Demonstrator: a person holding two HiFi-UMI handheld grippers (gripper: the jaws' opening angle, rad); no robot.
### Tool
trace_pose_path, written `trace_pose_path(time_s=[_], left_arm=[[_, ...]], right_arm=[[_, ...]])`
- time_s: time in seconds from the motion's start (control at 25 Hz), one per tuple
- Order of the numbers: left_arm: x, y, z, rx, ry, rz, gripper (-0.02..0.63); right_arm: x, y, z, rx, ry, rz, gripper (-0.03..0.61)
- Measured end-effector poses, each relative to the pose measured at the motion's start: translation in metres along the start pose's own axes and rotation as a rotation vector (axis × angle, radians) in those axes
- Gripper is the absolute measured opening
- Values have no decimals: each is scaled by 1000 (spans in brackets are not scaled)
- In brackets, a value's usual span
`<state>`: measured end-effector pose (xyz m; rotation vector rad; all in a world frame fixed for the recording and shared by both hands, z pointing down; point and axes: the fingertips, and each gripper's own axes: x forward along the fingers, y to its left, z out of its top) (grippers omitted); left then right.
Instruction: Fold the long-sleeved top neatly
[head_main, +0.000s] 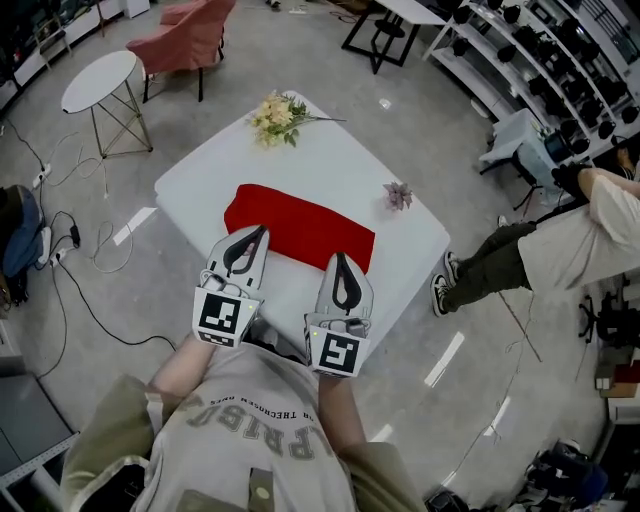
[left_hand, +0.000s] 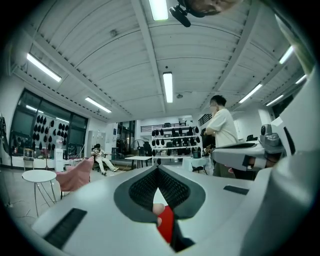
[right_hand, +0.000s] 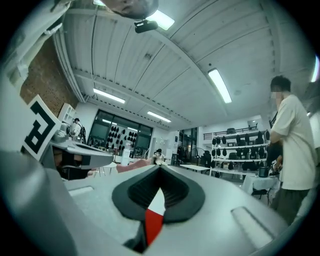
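The red long-sleeved top (head_main: 300, 225) lies folded into a flat rectangle on the white table (head_main: 330, 150). My left gripper (head_main: 262, 230) hangs over the top's near left corner, and its jaws are shut. My right gripper (head_main: 338, 256) hangs over the near right edge, also shut. Both point level, away from me. In the left gripper view the left gripper (left_hand: 158, 170) has its pads together, and a strip of the red top (left_hand: 166, 225) shows through the slit below them. The right gripper (right_hand: 160, 167) looks the same, with the red top (right_hand: 152, 225) below. I see no cloth pinched.
A bunch of pale flowers (head_main: 278, 117) lies at the table's far corner and a small flower (head_main: 398, 195) near its right edge. A person (head_main: 560, 250) stands to the right of the table. A round side table (head_main: 98, 80) and a pink chair (head_main: 190, 35) stand beyond.
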<state>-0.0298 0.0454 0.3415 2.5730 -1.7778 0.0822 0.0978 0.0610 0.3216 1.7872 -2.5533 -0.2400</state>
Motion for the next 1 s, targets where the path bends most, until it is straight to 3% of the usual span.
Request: trace_pose_path(time_s=[0.2,1.0], left_arm=[[-2,-5,-6,5,14,-13,12],[-9,-12,-6,24,19,-14,12]], right_arm=[[1,7,11,4,-48,-21,0],[-6,10,24,-4,-71,-14,0]])
